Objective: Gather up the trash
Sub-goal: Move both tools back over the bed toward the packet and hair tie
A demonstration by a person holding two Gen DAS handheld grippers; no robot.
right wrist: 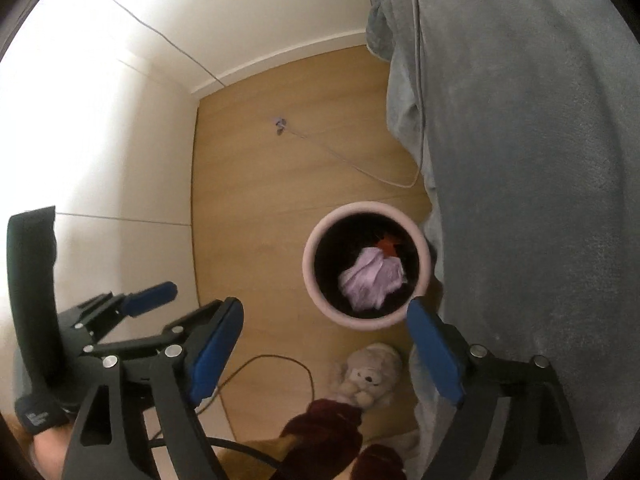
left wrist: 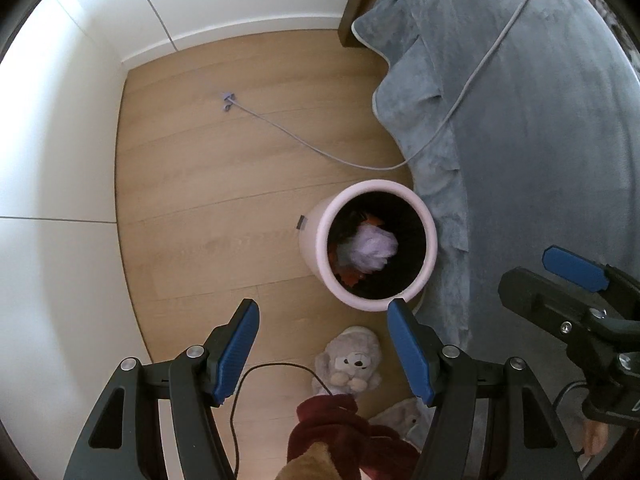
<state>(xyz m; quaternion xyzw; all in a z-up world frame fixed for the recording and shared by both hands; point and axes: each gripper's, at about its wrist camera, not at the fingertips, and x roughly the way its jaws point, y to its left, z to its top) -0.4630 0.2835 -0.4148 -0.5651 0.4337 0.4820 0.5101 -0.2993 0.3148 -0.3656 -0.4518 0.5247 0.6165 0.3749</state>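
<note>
A pink round bin (left wrist: 316, 236) stands on the wood floor beside the bed; it also shows in the right wrist view (right wrist: 310, 276). Inside lie a crumpled lilac wad (left wrist: 374, 250) (right wrist: 370, 278) and orange scraps (left wrist: 352, 278) (right wrist: 387, 245). My left gripper (left wrist: 322, 316) is open and empty, high above the floor just short of the bin. My right gripper (right wrist: 326, 312) is open and empty, also above the bin's near rim. The right gripper shows at the right edge of the left wrist view (left wrist: 560, 280); the left one at the left of the right wrist view (right wrist: 120, 308).
A grey blanket (left wrist: 520, 120) hangs over the bed at right. A grey cable (left wrist: 280, 128) trails across the floor. A grey plush toy (left wrist: 352, 360) and dark red cloth (left wrist: 336, 428) lie near me. A black cord (left wrist: 256, 372) loops on the floor. White walls stand left.
</note>
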